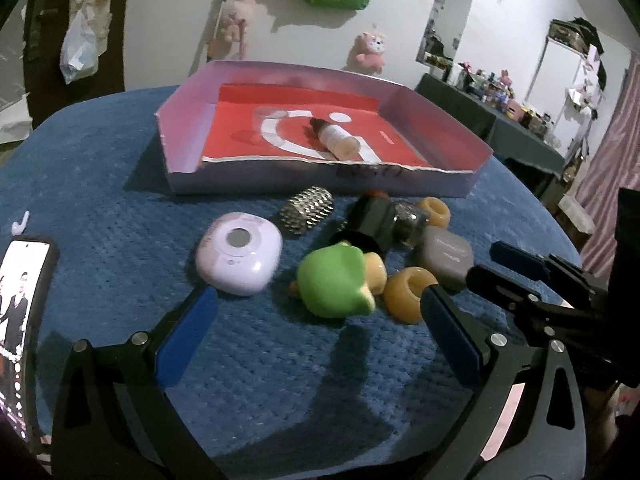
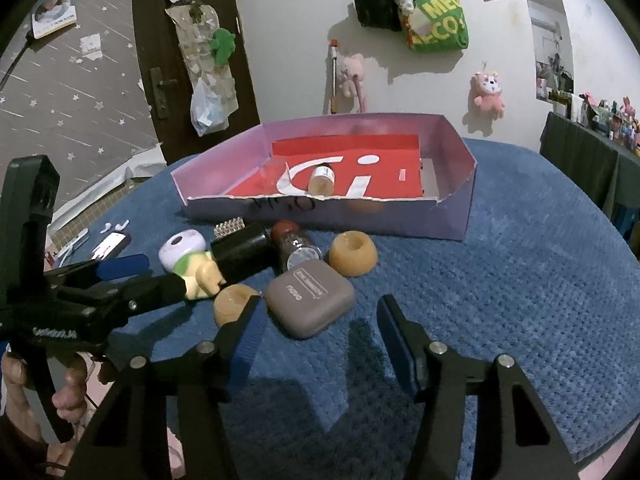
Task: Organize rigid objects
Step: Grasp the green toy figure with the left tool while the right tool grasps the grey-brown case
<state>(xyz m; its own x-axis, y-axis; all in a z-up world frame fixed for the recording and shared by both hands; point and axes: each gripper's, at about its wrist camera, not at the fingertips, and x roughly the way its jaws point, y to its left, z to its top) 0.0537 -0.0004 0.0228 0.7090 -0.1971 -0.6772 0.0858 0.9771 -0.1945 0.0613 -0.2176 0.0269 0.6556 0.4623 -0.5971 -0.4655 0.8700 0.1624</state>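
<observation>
In the left wrist view my left gripper [image 1: 320, 316] is open, and a green and cream toy [image 1: 336, 280] lies between its fingertips untouched. My right gripper [image 2: 320, 316] is open around a grey square case [image 2: 310, 300], with a gap at its right pad. On the blue cloth also lie a lilac case [image 1: 238, 258], a spiky metal roller [image 1: 306, 210], a black cylinder [image 1: 372, 220], a glass jar [image 2: 296, 244] and two amber rings [image 2: 354, 254] [image 2: 232, 300]. Behind stands a purple box [image 1: 188, 176] lined in red, holding a small bottle [image 1: 336, 138].
A lit phone [image 1: 20, 320] and white earbuds [image 1: 20, 224] lie at the cloth's left edge. A person's hand [image 2: 24, 380] holds the left gripper's handle. A cluttered dark side table [image 1: 520, 120] stands far right. Open blue cloth lies right of the objects.
</observation>
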